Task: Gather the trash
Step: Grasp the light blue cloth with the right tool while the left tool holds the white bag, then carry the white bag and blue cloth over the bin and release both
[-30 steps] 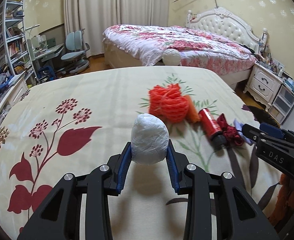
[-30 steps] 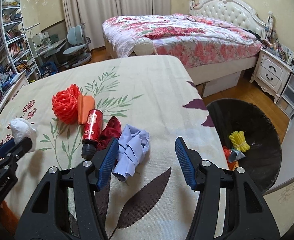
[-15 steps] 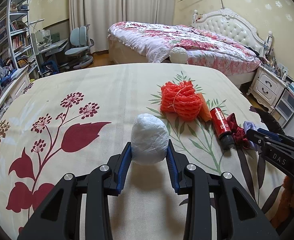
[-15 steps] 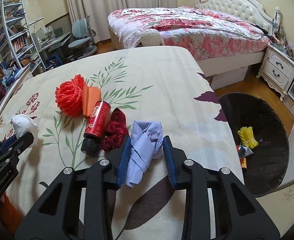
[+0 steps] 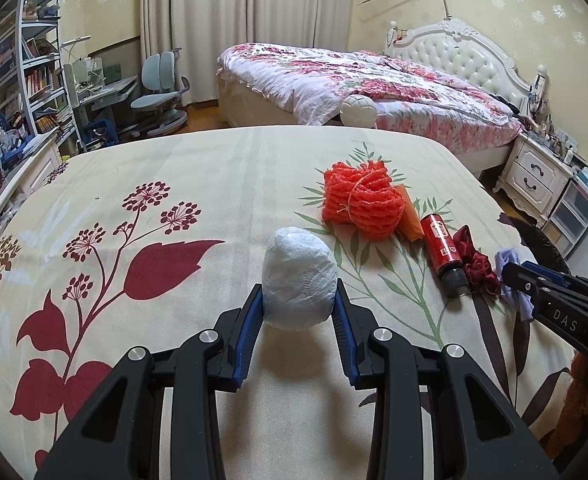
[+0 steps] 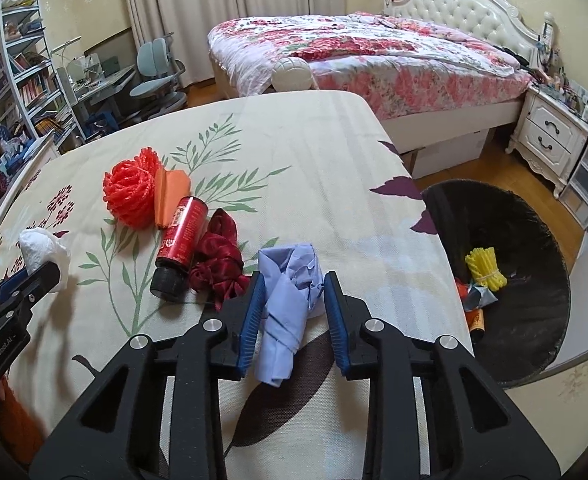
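My left gripper (image 5: 298, 308) is shut on a white crumpled paper ball (image 5: 298, 282) above the flowered tablecloth. My right gripper (image 6: 292, 298) is shut on a pale blue crumpled cloth (image 6: 287, 304), held just off the cloth. On the table lie an orange net bundle (image 6: 131, 196), an orange folded card (image 6: 167, 194), a red bottle with a black cap (image 6: 179, 246) and a dark red ribbon wad (image 6: 217, 264). A black trash bin (image 6: 510, 280) stands on the floor at the table's right edge, with yellow and other scraps inside.
The table (image 6: 294, 152) ends close on the right, above the bin. A bed (image 6: 374, 52), a white nightstand (image 6: 550, 136), a desk with chairs (image 6: 153, 76) and bookshelves (image 6: 17, 80) stand behind.
My right gripper moved forward and closed on the blue cloth, then lifted it slightly. My left gripper kept its hold on the paper ball and shifted a little left.
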Demonstrator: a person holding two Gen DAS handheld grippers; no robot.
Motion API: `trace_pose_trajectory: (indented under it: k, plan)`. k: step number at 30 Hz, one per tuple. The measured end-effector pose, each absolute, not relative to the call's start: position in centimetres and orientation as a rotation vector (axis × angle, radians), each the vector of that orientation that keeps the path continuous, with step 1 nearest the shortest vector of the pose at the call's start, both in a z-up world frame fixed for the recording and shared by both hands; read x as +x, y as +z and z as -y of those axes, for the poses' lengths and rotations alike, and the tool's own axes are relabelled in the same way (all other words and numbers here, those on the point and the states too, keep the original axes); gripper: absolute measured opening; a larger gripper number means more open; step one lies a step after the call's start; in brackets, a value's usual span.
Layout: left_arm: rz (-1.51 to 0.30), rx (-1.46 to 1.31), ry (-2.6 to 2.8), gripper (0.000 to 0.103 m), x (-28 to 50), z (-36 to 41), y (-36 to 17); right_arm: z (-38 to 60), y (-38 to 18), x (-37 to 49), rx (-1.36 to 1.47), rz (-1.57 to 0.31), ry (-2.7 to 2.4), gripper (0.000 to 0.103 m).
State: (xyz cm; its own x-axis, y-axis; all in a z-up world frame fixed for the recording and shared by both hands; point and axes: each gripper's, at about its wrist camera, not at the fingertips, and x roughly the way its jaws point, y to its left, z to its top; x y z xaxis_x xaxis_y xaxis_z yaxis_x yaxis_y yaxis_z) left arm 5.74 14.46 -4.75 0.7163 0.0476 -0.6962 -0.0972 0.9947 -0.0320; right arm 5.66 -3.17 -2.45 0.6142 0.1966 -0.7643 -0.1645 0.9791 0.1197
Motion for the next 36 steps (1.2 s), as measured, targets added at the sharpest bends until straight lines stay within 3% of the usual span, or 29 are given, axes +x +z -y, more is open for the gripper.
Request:
trace_pose_trajectory:
  k: [3, 5, 7, 21, 36]
  plan:
    - [-0.773, -0.069, 0.081, 0.036, 5.8, -14.5, -4.8, 3.3, -2.7, 5.8, 0.046, -0.894, 0.208, 0.043]
    - [-0.776, -0.069, 0.083, 0.036, 5.8, -14.5, -4.9, 3.3, -2.8, 5.7, 0.046, -0.893, 0.202, 0.042]
    - [-0.78, -0.071, 0.082, 0.036, 5.9, -14.5, -5.0, 3.3, -2.9, 5.7, 0.049, -0.902, 0.216, 0.033]
    - [-0.75, -0.077, 0.047, 0.036, 5.2, -13.2, -3.8, 5.6, -1.1, 4.3, 0.053, -0.841, 0.167, 0.032]
    - [-0.714, -0.038, -0.126, 0.036, 6.4, -4.9, -1.9, 12.2, 1.0, 2.7, 0.08, -0.757, 0.035, 0.032]
